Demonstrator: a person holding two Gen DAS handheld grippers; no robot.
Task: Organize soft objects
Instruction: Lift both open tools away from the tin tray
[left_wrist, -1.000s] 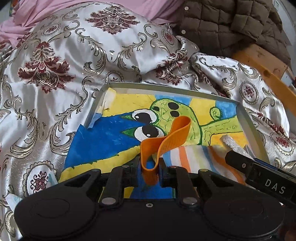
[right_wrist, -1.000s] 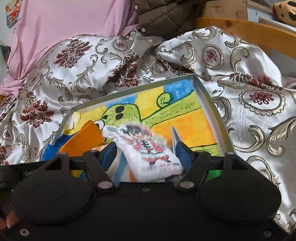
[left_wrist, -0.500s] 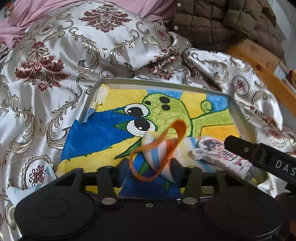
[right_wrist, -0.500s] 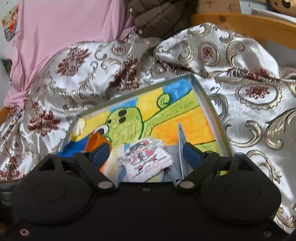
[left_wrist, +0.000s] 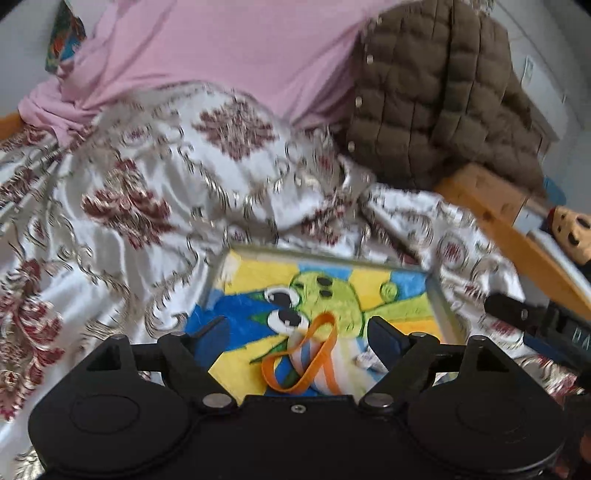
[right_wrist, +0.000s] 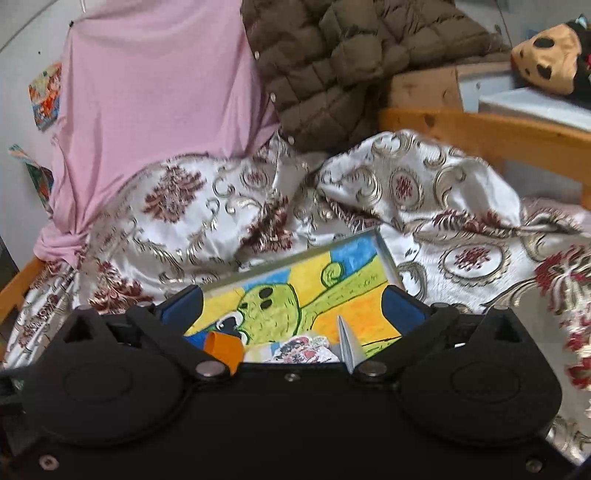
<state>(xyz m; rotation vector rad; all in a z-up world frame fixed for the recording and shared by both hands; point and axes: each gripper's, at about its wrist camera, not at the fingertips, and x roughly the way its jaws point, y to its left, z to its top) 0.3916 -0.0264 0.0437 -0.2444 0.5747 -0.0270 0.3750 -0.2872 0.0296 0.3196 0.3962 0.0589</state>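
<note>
Both claws are spread wide and hold nothing: the left claw (left_wrist: 297, 332) above the striped pouch (left_wrist: 317, 363), the right claw (right_wrist: 293, 308) above the printed packet (right_wrist: 304, 349) in the tray (right_wrist: 386, 258).

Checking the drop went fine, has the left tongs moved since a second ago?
Yes. The left tongs, then shut on the orange strap, are open and have pulled back from the painted cartoon tray, which now looks smaller.

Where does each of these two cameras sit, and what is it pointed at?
Left wrist: rides on the left tool, looking along its open fingers at the striped pouch in the painted tray.
Right wrist: rides on the right tool, fingers open, over the same tray.
Shared: tray, patterned quilt, brown jacket.
</note>
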